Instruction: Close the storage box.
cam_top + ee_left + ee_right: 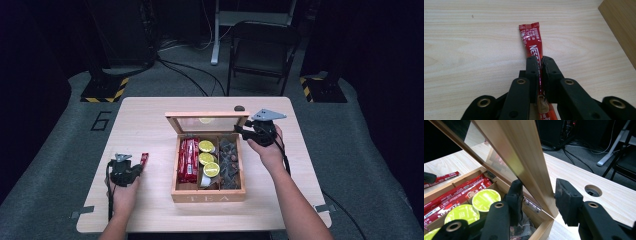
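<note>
Left gripper point(539, 62) pinches red sachet point(532, 37) on table point(150, 120); right gripper point(537, 195) straddles tea box point(208, 196) lid point(524, 152), inner pad touching, outer apart.

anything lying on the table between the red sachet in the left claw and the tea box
No. In the high view only bare tabletop lies between the red sachet, pinched in the left claw, and the tea box.

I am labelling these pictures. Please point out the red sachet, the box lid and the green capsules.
red sachet point(532, 37), left gripper view, upper printed part.
box lid point(524, 152), right gripper view, wooden frame.
green capsules point(206, 146), high view, top capsule's lid.
</note>
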### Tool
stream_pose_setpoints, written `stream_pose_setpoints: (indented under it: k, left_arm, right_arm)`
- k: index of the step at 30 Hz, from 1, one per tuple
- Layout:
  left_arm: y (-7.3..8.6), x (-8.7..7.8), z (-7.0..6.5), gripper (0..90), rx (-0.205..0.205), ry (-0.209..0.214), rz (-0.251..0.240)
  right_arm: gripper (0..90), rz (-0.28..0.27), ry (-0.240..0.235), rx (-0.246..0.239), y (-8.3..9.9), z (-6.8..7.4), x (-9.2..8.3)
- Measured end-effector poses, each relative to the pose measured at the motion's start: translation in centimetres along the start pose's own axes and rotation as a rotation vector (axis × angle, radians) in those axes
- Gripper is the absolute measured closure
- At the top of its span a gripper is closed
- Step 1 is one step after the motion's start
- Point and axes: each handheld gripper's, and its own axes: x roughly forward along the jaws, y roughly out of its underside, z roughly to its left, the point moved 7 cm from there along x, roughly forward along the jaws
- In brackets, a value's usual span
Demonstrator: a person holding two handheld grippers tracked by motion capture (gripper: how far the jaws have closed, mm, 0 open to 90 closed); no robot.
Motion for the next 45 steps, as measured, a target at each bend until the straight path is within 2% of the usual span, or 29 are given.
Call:
stream_pose_setpoints:
  k: [4, 9, 13, 19, 23, 24, 25, 29, 35, 38, 39, 45]
  left_arm:
    - [-0.3, -0.3, -0.1, 75.4, -0.019, 0.019, -0.028]
    - [-0.9, -1.1, -0.8, 66.0, -0.017, 0.033, -0.06]
    - [-1.6, -1.9, -1.9, 60.2, 0.003, 0.067, -0.083]
    - [-2.7, -2.8, -3.8, 56.7, 0.045, 0.109, -0.084]
    - [-3.4, -3.3, -5.2, 53.7, 0.061, 0.149, -0.079]
    - [-3.9, -3.6, -5.9, 52.7, 0.062, 0.17, -0.08]
    - [-3.9, -3.6, -5.9, 51.0, 0.062, 0.17, -0.08]
    - [-5.3, -4.5, -7.1, 49.1, 0.093, 0.206, -0.085]
    - [-7.6, -5.9, -8.6, 47.8, 0.134, 0.221, -0.116]
    - [-8.6, -6.6, -9.2, 47.4, 0.141, 0.243, -0.124]
    - [-9.0, -6.8, -9.5, 46.9, 0.134, 0.246, -0.136]
    - [-11.0, -7.8, -10.4, 49.9, 0.163, 0.256, -0.16]
  right_arm:
    - [58.2, 0.0, 0.0, -0.001, 0.0, 0.0, 0.0]
    - [58.2, 0.0, 0.0, 0.0, 0.0, 0.0, 0.0]
    - [58.2, 0.0, 0.001, 0.0, 0.0, 0.0, 0.0]
    - [58.0, 0.0, 0.001, 0.007, 0.0, 0.0, 0.0]
    - [57.8, -0.001, -0.001, 0.009, 0.1, 0.0, 0.0]
    - [57.8, 0.0, -0.002, 0.011, 0.1, 0.0, 0.0]
    - [57.8, 0.0, -0.002, 0.011, 0.1, 0.0, 0.0]
    - [57.7, 0.003, -0.003, 0.008, 0.1, 0.1, 0.0]
    - [57.7, 0.005, -0.004, 0.008, 0.1, 0.1, -0.1]
    - [57.7, 0.004, -0.004, 0.005, 0.1, 0.1, -0.1]
    - [57.6, 0.005, -0.005, 0.006, 0.1, 0.1, -0.1]
    - [57.6, 0.004, -0.006, 0.01, 0.1, 0.1, -0.1]
